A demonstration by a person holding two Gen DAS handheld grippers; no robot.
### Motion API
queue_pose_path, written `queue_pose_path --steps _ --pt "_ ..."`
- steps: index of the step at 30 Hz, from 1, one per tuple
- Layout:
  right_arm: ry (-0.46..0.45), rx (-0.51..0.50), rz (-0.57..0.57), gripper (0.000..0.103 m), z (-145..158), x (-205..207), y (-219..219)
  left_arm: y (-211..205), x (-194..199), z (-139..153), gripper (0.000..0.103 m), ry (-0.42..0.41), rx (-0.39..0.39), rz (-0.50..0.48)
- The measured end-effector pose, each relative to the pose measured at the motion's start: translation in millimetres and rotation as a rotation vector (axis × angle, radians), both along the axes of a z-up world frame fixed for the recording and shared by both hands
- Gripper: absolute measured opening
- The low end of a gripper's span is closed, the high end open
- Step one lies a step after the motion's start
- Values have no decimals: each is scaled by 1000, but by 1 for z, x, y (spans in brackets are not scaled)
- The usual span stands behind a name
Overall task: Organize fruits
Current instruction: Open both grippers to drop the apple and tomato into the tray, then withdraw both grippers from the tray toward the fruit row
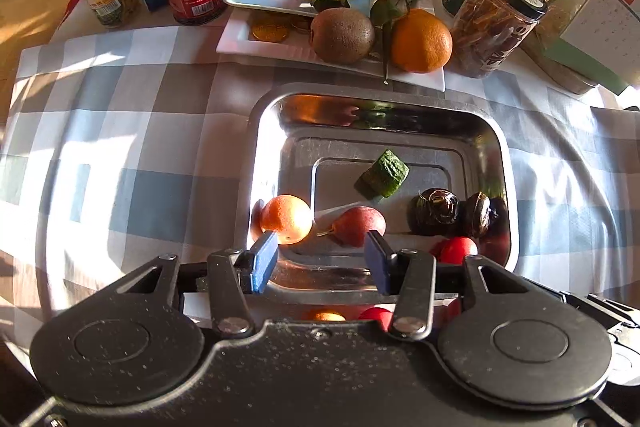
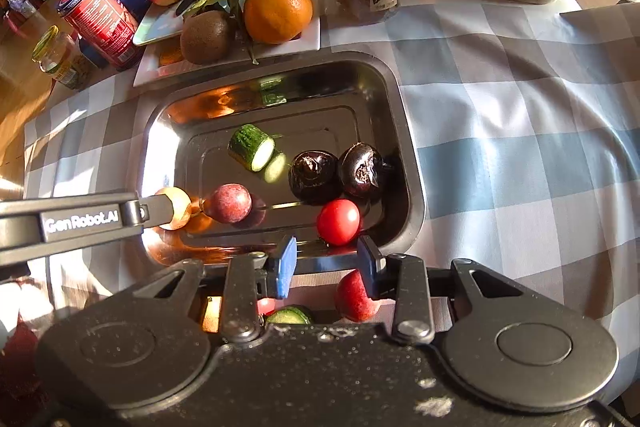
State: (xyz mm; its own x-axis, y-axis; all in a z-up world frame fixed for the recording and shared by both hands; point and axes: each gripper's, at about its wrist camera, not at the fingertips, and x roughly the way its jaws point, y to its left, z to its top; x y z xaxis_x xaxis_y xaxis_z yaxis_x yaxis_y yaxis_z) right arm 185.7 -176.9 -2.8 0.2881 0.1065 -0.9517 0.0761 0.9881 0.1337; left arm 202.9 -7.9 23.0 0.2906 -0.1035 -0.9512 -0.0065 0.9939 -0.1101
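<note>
Stainless steel tray (image 1: 260,131) sits on a blue, grey and white checked cloth (image 1: 120,147), holding a cucumber piece (image 1: 385,173) near its middle, two dark chestnut-like fruits (image 2: 314,173) touching each other on one side, a red cherry tomato (image 2: 338,221) near the front rim, a reddish plum-like fruit (image 1: 358,225) and a small orange fruit (image 1: 286,219) just beside it. The left gripper (image 1: 320,261) hangs over the tray's near edge, its blue pads (image 1: 264,261) parted with nothing between them. The right gripper (image 2: 326,261) hovers at the front rim by the tomato; its pads stand apart with no fruit gripped. Behind the tray a white plate (image 1: 240,41) carries a kiwi (image 1: 342,35) and a large orange (image 1: 421,41)
</note>
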Motion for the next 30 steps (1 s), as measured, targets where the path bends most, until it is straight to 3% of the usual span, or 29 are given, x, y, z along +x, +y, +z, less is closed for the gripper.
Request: queue_pose_path --steps 9,21,30 --pt "-29 -38 15 36 8 -24 -9 6 -38 13 56 -38 -21 -3" --pt "-54 -25 7 36 13 -73 -20 3 -87 -5 56 -10 -27 -56" --pt "23 -40 32 36 -23 -105 -21 16 -110 -32 56 44 -5 -75"
